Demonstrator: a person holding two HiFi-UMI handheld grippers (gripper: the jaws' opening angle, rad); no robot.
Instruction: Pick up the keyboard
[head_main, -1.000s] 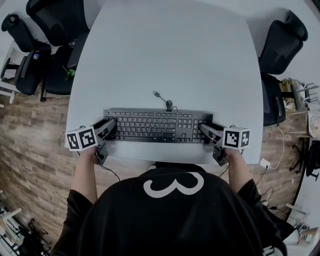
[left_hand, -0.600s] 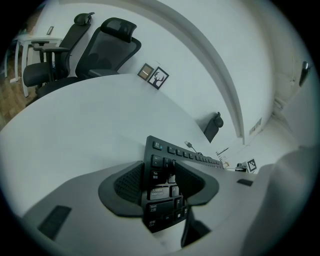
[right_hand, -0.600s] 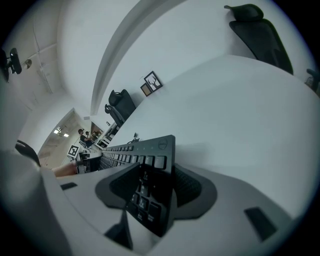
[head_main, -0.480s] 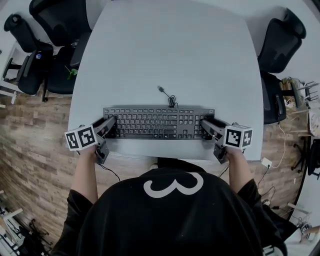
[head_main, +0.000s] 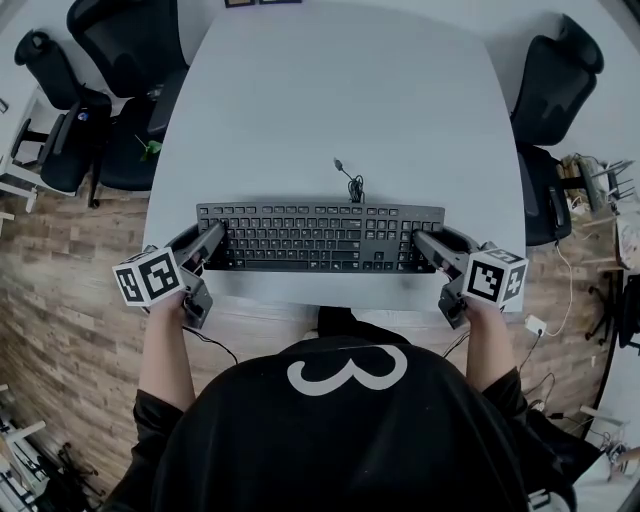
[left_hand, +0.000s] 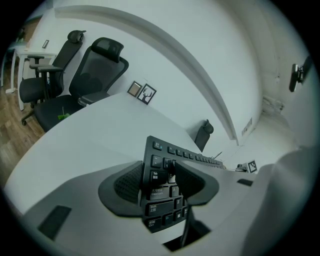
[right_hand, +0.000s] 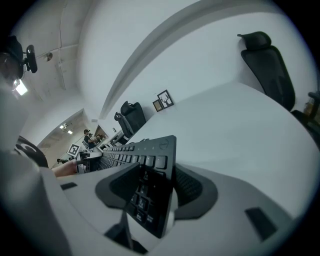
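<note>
A black keyboard (head_main: 320, 237) hangs above the near part of the white table (head_main: 340, 110), its cable (head_main: 352, 183) trailing down to the tabletop. My left gripper (head_main: 212, 243) is shut on the keyboard's left end (left_hand: 160, 175), one jaw under it and one on the keys. On the opposite end (right_hand: 150, 175) my right gripper (head_main: 428, 245) is shut the same way. Both gripper views show the keyboard clamped edge-on between the pads, clear of the table.
Black office chairs stand at the table's far left (head_main: 120, 50) and far right (head_main: 555, 80). Two small picture frames (left_hand: 141, 92) lean at the table's far edge. Wooden floor (head_main: 70, 290) lies left of the table. Cables and clutter (head_main: 600, 190) sit at the right.
Both grippers have risen with the keyboard held between them. It has left the tabletop and looks larger and higher in the head view.
</note>
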